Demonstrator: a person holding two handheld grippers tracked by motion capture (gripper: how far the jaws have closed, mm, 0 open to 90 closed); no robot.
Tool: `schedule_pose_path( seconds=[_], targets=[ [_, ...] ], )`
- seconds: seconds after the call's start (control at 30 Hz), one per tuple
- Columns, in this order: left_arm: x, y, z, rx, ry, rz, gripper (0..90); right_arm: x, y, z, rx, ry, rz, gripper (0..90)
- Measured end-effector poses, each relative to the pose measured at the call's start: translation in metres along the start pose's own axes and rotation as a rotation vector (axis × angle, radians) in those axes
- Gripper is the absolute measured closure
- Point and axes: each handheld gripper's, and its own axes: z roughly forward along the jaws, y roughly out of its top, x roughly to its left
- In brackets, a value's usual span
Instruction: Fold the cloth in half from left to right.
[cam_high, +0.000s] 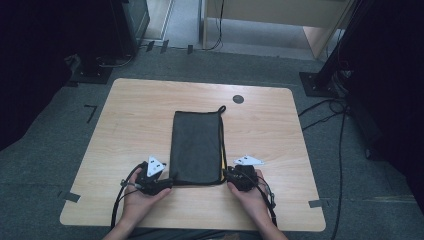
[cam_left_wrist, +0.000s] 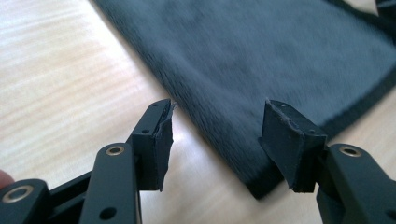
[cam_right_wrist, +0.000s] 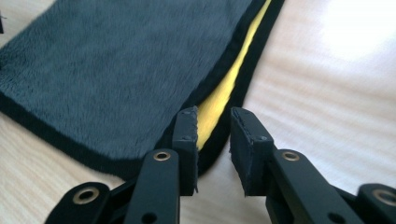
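Observation:
A dark grey cloth (cam_high: 196, 145) with black edging lies folded flat on the wooden table (cam_high: 135, 110), its long side running away from me. A yellow inner layer (cam_right_wrist: 219, 98) peeks out along its right edge. My left gripper (cam_high: 169, 183) sits at the cloth's near left corner. In the left gripper view its jaws (cam_left_wrist: 217, 126) stand wide open, with the cloth's corner (cam_left_wrist: 254, 179) lying between them and untouched. My right gripper (cam_high: 228, 176) is at the near right corner. Its jaws (cam_right_wrist: 214, 126) stand a narrow gap apart over the cloth's black edge (cam_right_wrist: 210, 156) and do not press it.
A small black disc (cam_high: 238, 99) lies near the table's far edge, just beyond the cloth's hanging loop (cam_high: 221, 108). Bare wood runs on both sides of the cloth. Cables (cam_high: 325, 112) and black stands (cam_high: 320, 80) lie on the grey floor to the right.

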Motion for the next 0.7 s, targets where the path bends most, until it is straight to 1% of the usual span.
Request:
schedule_pose_path(
  seconds=[0.03, 0.07, 0.13, 0.17, 0.2, 0.23, 0.27, 0.33, 0.37, 0.4, 0.43, 0.47, 0.5, 0.53, 0.57, 0.6, 0.63, 0.7],
  targets=[
    [-0.002, -0.002, 0.0, 0.001, 0.004, 0.016, 43.7, 0.001, -0.002, 0.002, -0.001, 0.003, -0.006, 73.1],
    [-0.003, -0.004, 0.001, 0.006, 0.003, 0.041, 43.7, 0.002, -0.003, 0.002, -0.008, -0.001, -0.014, 74.5],
    [-0.006, -0.008, 0.003, 0.009, 0.03, 0.098, 44.0, 0.005, -0.003, 0.004, -0.011, -0.035, -0.038, 81.5],
    [-0.006, -0.009, 0.003, 0.009, 0.031, 0.113, 43.9, 0.006, -0.003, 0.004, -0.011, -0.032, -0.03, 84.0],
    [-0.005, -0.009, 0.002, 0.01, 0.028, 0.111, 44.3, 0.005, -0.004, 0.004, -0.014, -0.027, -0.019, 85.5],
    [-0.004, -0.009, 0.002, 0.01, 0.025, 0.099, 44.3, 0.005, -0.005, 0.003, -0.016, -0.02, 0.006, 86.1],
    [-0.002, -0.009, 0.002, 0.012, 0.02, 0.092, 44.3, 0.006, -0.007, 0.001, -0.016, -0.017, 0.0, 86.3],
    [0.0, -0.01, 0.002, 0.02, 0.01, 0.087, 44.3, 0.008, -0.01, -0.002, -0.017, -0.031, -0.012, 85.9],
    [0.0, -0.01, 0.002, 0.021, 0.008, 0.084, 44.4, 0.009, -0.011, -0.002, -0.018, -0.034, -0.022, 84.5],
    [0.0, -0.01, 0.001, 0.018, 0.0, 0.078, 44.4, 0.01, -0.012, -0.003, -0.017, -0.045, -0.023, 81.8],
    [0.0, -0.01, 0.001, 0.016, -0.007, 0.071, 44.6, 0.011, -0.012, -0.005, -0.03, -0.062, -0.023, 79.2],
    [0.0, -0.01, 0.0, 0.015, -0.01, 0.068, 44.5, 0.013, -0.012, -0.007, -0.052, -0.07, -0.03, 77.0],
    [0.0, -0.01, -0.002, 0.012, -0.02, 0.068, 44.1, 0.014, -0.012, -0.009, -0.069, -0.072, -0.037, 76.2],
    [0.0, -0.011, -0.005, 0.006, -0.033, 0.059, 43.8, 0.016, -0.011, -0.011, -0.088, -0.077, -0.044, 76.0],
    [0.0, -0.013, -0.008, 0.002, -0.037, 0.059, 43.6, 0.018, -0.01, -0.014, -0.105, -0.068, -0.043, 75.9],
    [0.0, -0.014, -0.009, 0.0, -0.038, 0.063, 43.5, 0.02, -0.009, -0.015, -0.11, -0.058, -0.04, 76.2],
    [-0.001, -0.015, -0.011, -0.003, -0.039, 0.067, 43.5, 0.021, -0.009, -0.015, -0.111, -0.05, -0.034, 76.5],
    [0.0, -0.017, -0.011, 0.005, -0.036, 0.082, 43.7, 0.022, -0.009, -0.014, -0.101, -0.021, -0.017, 76.4]
  ],
)
